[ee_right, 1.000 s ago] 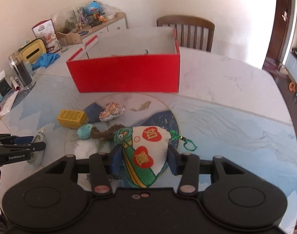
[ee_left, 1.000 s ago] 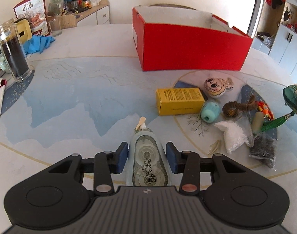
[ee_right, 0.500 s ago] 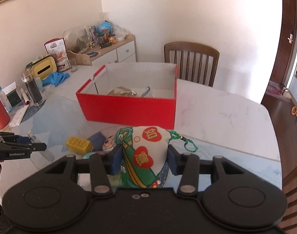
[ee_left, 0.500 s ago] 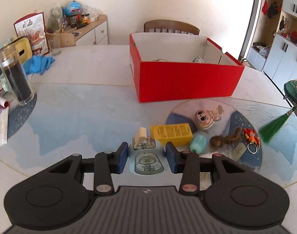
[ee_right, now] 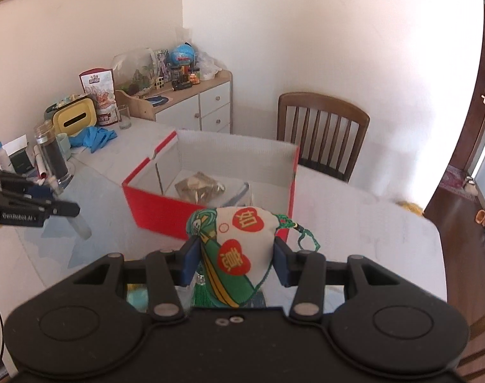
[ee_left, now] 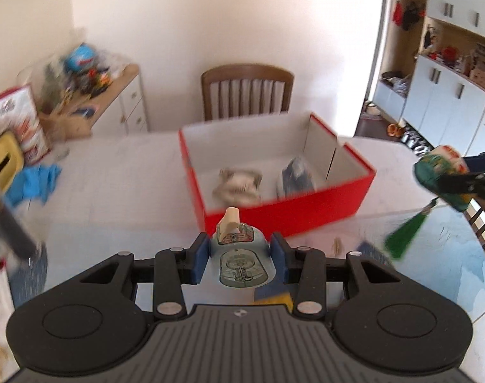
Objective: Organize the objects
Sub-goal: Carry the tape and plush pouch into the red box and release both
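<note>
My left gripper [ee_left: 239,260] is shut on a pale blue correction tape dispenser [ee_left: 240,263] and holds it above the table, just short of the open red box [ee_left: 306,214]. My right gripper [ee_right: 234,255] is shut on a green and white embroidered sachet [ee_right: 239,249] with red hearts, held in the air in front of the same red box [ee_right: 165,207]. The sachet [ee_left: 440,175] and its green tassel [ee_left: 405,236] show at the right in the left wrist view. The box holds a crumpled packet [ee_right: 199,186] and a blue item [ee_left: 295,172].
A wooden chair [ee_right: 322,134] stands behind the box. At the table's left are a dark jar [ee_right: 52,153], blue gloves [ee_right: 94,137] and a yellow tissue box [ee_right: 73,119]. A cluttered sideboard [ee_right: 191,102] stands by the wall. White cabinets [ee_left: 449,102] are at the right.
Both grippers have risen from the table with their objects and moved toward the red box. The small items on the round mat have dropped out of sight below.
</note>
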Demonstrator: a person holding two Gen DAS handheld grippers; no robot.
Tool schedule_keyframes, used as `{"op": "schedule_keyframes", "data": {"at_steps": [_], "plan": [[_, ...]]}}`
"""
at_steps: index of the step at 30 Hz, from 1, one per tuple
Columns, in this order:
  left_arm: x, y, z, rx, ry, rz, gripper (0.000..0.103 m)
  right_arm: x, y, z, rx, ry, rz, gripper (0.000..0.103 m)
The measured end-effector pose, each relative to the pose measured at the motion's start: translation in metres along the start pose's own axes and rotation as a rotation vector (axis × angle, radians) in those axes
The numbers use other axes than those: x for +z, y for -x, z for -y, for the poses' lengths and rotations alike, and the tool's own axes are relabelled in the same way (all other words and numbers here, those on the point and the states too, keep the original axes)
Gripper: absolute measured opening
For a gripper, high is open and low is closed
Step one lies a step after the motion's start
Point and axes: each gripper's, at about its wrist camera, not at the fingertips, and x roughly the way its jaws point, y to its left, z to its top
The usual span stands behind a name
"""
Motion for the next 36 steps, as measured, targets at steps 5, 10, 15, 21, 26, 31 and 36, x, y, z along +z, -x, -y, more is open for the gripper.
{"op": "schedule_keyframes", "data": {"at_steps": [5,10,15,21,26,31,36], "plan": [[0.047,-0.017,-0.006,-0.037,-0.07,0.03,0.04,0.033,-0.023,-0.004,-0.032,0.02,0.014,0.046],[0.083,-0.049,-0.009,-0.065,-0.127,0.034,0.04,0.067,-0.052,-0.004,-0.072,0.018,0.033,0.046],[0.105,-0.085,-0.01,-0.096,-0.155,0.014,0.04,0.095,-0.081,0.0,-0.099,0.001,0.051,0.046],[0.118,-0.13,-0.007,-0.114,-0.21,-0.001,0.04,0.102,-0.126,0.003,-0.112,-0.02,0.009,0.046],[0.123,-0.163,-0.005,-0.134,-0.242,-0.019,0.041,0.099,-0.155,-0.005,-0.105,-0.017,-0.028,0.046],[0.125,-0.195,-0.005,-0.146,-0.255,-0.047,0.041,0.087,-0.178,-0.013,-0.096,-0.023,-0.084,0.046],[0.126,-0.227,-0.001,-0.16,-0.281,-0.086,0.041,0.071,-0.202,-0.025,-0.089,-0.005,-0.163,0.047]]}}
